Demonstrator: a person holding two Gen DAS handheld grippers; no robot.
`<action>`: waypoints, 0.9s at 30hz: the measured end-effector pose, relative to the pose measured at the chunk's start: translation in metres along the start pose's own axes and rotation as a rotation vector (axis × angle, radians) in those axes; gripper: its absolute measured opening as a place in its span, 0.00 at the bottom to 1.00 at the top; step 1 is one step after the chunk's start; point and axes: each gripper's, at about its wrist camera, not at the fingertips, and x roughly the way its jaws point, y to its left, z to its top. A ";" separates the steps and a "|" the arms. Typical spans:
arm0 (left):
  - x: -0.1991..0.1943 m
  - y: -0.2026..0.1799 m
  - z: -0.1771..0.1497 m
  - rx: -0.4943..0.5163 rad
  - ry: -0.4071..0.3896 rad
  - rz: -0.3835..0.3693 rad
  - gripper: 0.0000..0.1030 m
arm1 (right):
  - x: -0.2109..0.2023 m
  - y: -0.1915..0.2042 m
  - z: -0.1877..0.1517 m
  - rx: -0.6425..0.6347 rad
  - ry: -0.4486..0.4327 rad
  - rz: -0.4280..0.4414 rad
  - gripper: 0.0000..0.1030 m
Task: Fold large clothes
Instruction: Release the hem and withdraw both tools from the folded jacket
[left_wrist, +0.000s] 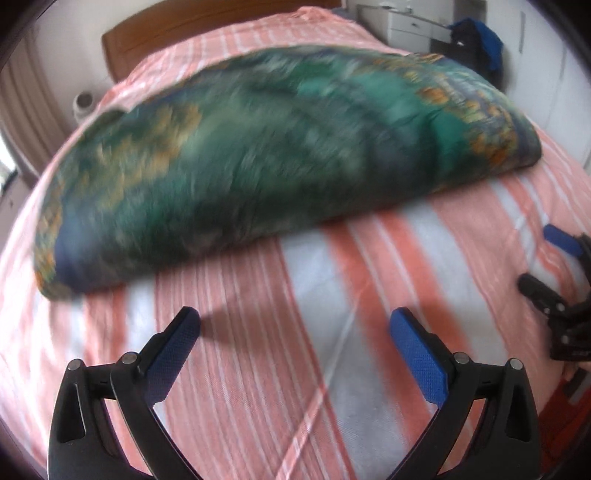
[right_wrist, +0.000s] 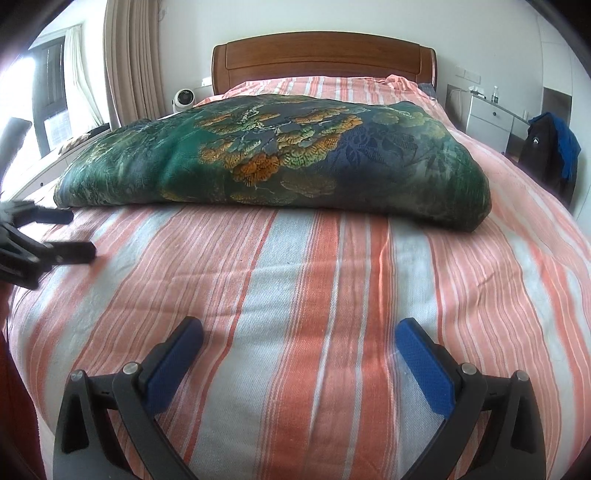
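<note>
We find no words, numbers or brand names we can read. A small pale mark on the dark bag may be a logo, too blurred to tell.

The left gripper fills the bottom of its frame: two curved black plastic arms, each with a long slot, round silver screws at the joints, and textured blue pads on the inner faces. The right gripper has the same build, black with silver screws and blue dimpled pads at lower right.
</note>
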 end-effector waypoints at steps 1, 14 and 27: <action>0.001 0.003 -0.002 -0.025 -0.010 -0.012 1.00 | 0.000 0.000 0.000 0.000 0.000 0.000 1.00; 0.003 -0.001 -0.025 -0.035 -0.081 0.014 1.00 | 0.000 0.000 0.000 -0.001 0.000 -0.001 1.00; 0.006 -0.004 -0.015 -0.027 -0.072 0.026 1.00 | -0.001 0.000 0.000 -0.003 -0.012 -0.003 1.00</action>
